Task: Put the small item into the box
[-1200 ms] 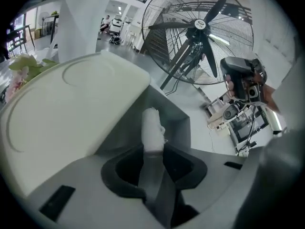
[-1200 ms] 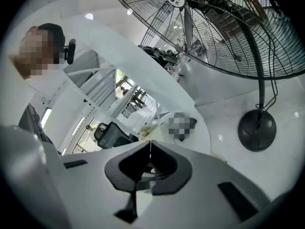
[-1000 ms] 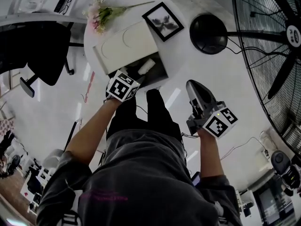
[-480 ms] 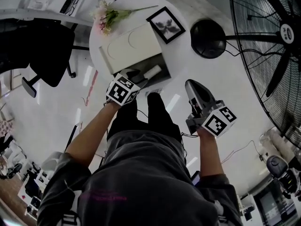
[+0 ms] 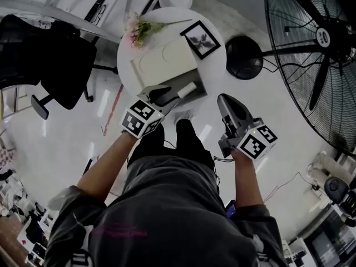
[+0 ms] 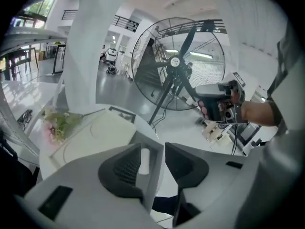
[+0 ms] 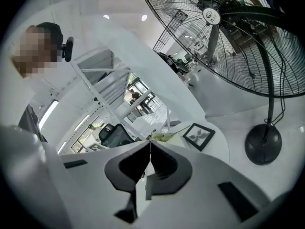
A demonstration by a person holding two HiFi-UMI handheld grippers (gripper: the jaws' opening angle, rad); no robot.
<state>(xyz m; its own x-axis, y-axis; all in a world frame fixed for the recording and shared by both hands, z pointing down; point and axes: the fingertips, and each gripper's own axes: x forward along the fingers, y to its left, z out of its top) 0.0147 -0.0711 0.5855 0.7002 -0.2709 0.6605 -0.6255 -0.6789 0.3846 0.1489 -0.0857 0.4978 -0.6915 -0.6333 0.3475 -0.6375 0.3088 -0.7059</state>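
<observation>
On the round white table (image 5: pixel 214 65) stands the box (image 5: pixel 165 62), its white lid thrown back and its grey tray toward me. The small item (image 5: pixel 187 89), a white cylinder, lies in the tray. My left gripper (image 5: pixel 164 97) hovers over the tray's near edge. In the left gripper view its jaws (image 6: pixel 152 149) stand open and have just been closing a little; nothing is gripped, and the small item (image 6: pixel 144 160) shows below through the gap. My right gripper (image 5: pixel 224 101) hangs off the table to the right. Its tips (image 7: pixel 150 144) touch, shut on nothing.
Pink flowers (image 5: pixel 139 26) and a black picture frame (image 5: pixel 201 39) lie on the table behind the box. A large floor fan (image 5: pixel 317 43) with a round black base (image 5: pixel 247 57) stands to the right. A black office chair (image 5: pixel 53 60) is at the left.
The left gripper has lifted and drawn back from the box tray toward me, while the white cylinder stays in the tray. The right gripper has risen slightly.
</observation>
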